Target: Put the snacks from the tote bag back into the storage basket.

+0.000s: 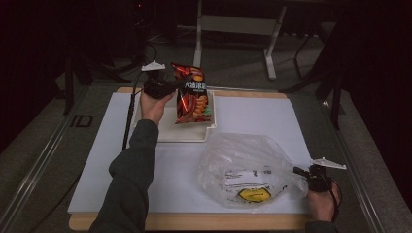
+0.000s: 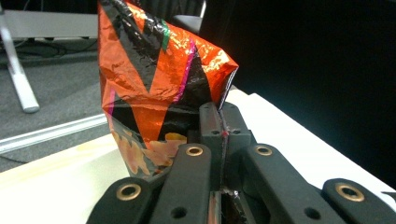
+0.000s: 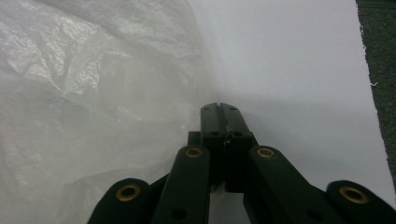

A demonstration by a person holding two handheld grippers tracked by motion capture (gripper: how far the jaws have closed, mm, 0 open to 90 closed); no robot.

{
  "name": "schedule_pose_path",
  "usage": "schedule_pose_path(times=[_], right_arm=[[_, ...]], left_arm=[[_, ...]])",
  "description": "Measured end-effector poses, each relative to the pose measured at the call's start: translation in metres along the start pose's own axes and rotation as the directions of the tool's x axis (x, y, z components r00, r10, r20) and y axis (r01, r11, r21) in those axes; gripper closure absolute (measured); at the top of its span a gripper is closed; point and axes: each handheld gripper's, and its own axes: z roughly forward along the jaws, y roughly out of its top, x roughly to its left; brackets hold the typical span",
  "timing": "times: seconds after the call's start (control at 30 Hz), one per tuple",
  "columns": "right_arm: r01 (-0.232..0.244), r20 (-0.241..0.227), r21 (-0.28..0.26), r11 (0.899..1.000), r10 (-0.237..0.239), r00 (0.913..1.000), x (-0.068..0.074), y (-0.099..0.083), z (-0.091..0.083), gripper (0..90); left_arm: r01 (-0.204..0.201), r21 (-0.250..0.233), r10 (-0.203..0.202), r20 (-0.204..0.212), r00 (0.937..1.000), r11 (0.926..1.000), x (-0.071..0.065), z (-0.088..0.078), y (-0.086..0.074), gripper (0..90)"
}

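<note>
An orange, red and black crinkly chip bag [image 1: 192, 97] hangs upright over a cream tray [image 1: 167, 131] at the back of the table. My left gripper [image 1: 186, 78] is shut on the bag's upper left edge. In the left gripper view the closed jaws [image 2: 220, 112] pinch the foil bag [image 2: 154, 70] at its side seam. A large clear plastic bag [image 1: 245, 170] with a yellow label lies at the front right. My right gripper [image 1: 297, 171] is shut on its right edge. In the right gripper view the jaws [image 3: 219, 109] are closed, with the film [image 3: 93, 93] running in from the left.
A white sheet [image 1: 272, 116] covers the wooden table, whose front edge [image 1: 194, 222] shows below. Light metal stand legs [image 1: 269, 48] are on the floor behind the table. A rail [image 1: 43, 160] runs along the left side. The surroundings are dark.
</note>
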Motion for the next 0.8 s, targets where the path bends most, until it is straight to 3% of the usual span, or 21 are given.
schedule_pose_path(times=[0.6, 0.8], right_arm=[[-0.010, -0.003, -0.005, 1.000, 0.010, 0.9999, -0.004, -0.002, -0.002, 89.2], [-0.010, -0.005, -0.007, 1.000, 0.010, 0.9999, -0.005, -0.002, -0.001, 89.2]], left_arm=[[0.001, 0.078, 0.005, -0.072, 0.9974, 0.9970, 0.010, 0.038, -0.020, 90.0], [0.002, 0.097, 0.010, -0.123, 0.9924, 0.9952, 0.014, 0.042, -0.023, 87.8]])
